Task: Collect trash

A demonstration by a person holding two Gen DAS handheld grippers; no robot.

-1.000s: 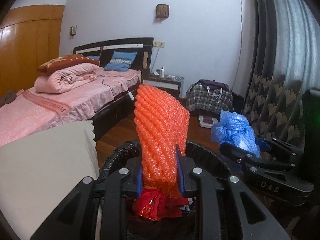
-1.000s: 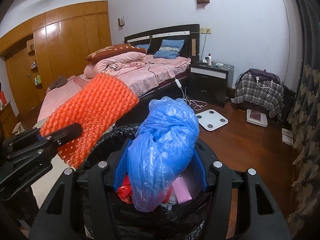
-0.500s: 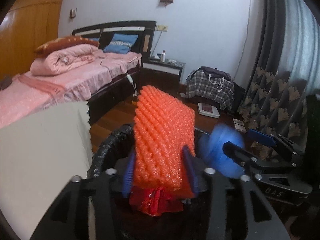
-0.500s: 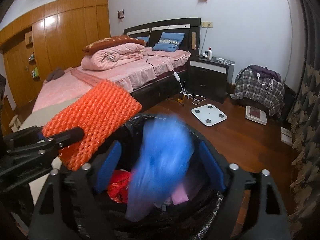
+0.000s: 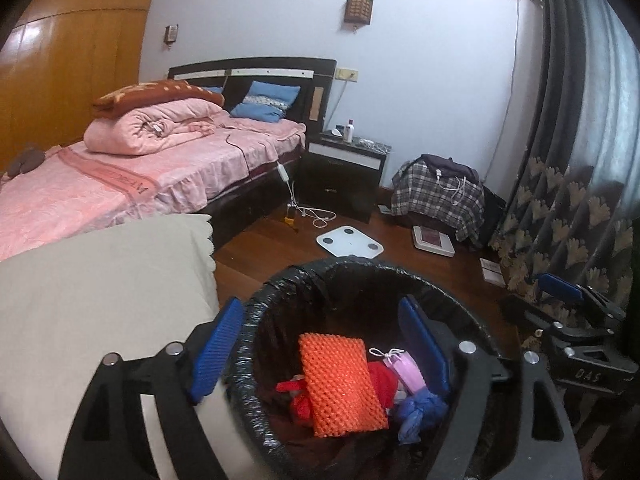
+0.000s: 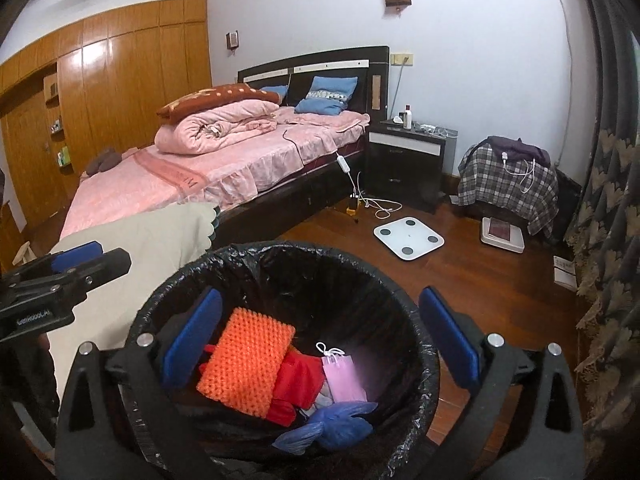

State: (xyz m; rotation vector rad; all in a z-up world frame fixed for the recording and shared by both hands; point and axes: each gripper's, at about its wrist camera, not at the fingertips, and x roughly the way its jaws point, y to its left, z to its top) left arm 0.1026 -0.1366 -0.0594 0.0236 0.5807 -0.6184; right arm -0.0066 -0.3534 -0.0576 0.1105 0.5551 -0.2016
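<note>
A bin with a black liner [image 5: 360, 266] [image 6: 304, 250] stands right under both grippers. In it lie an orange foam net [image 5: 340, 384] [image 6: 248, 364], a crumpled blue plastic bag [image 5: 420, 410] [image 6: 336, 424], a small pink bag [image 6: 344, 376] and red scraps [image 6: 296, 384]. My left gripper [image 5: 318, 312] hangs over the bin's left side, jaws opening, nothing between them. Over the bin too, my right gripper [image 6: 320, 300] has its jaws opening and bare. Each view shows the other gripper at its edge: the right one [image 5: 532, 294], the left one [image 6: 108, 254].
A beige cloth-covered surface [image 5: 100, 300] lies against the bin's left. Beyond are a pink bed [image 5: 160, 168], a dark nightstand [image 5: 344, 176], a white scale [image 5: 350, 242] on the wooden floor, a plaid-covered bundle [image 5: 436, 196] and patterned curtains [image 5: 568, 208] at right.
The orange foam net left my left gripper and the blue bag left my right gripper; both now lie in the bin. Both pairs of jaws have spread wide.
</note>
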